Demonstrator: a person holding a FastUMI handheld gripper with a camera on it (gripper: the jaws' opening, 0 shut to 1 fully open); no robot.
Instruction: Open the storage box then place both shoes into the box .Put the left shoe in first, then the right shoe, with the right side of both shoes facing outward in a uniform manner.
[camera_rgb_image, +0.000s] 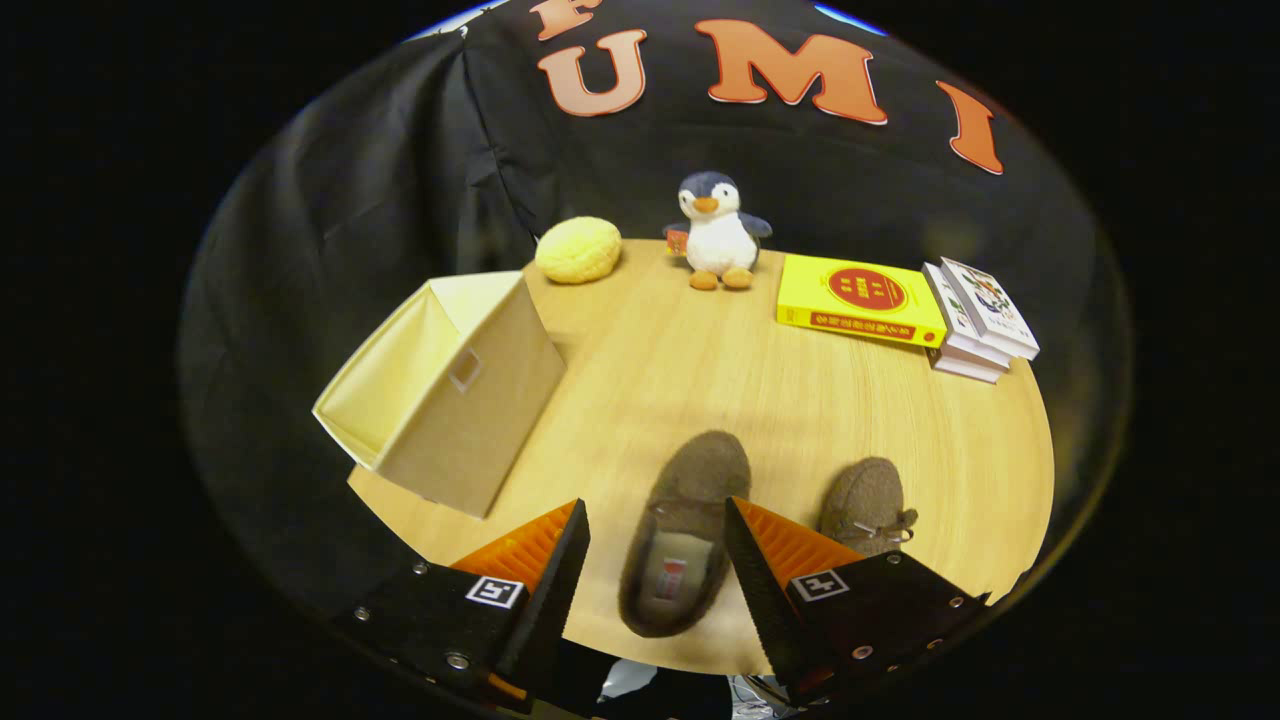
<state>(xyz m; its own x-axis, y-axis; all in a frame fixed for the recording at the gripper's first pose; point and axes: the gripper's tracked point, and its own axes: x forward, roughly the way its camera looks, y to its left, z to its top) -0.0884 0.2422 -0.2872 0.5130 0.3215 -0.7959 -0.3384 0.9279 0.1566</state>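
Observation:
A cream fabric storage box (455, 400) stands on the round wooden table (700, 370), ahead and left of the fingers; its open side faces left and up, with no lid on it. A brown fuzzy slipper (685, 530) lies toe away from me, between the two fingers. My gripper (655, 510) is open and hovers over this slipper, its fingers (755, 560) wide apart on either side. The second brown slipper (862, 505) lies just right of the right finger, which partly hides it.
Along the table's far edge sit a yellow sponge-like ball (578, 249), a plush penguin (716, 232), a yellow book (860, 300) and a stack of white books (980, 320). Black cloth walls the booth behind.

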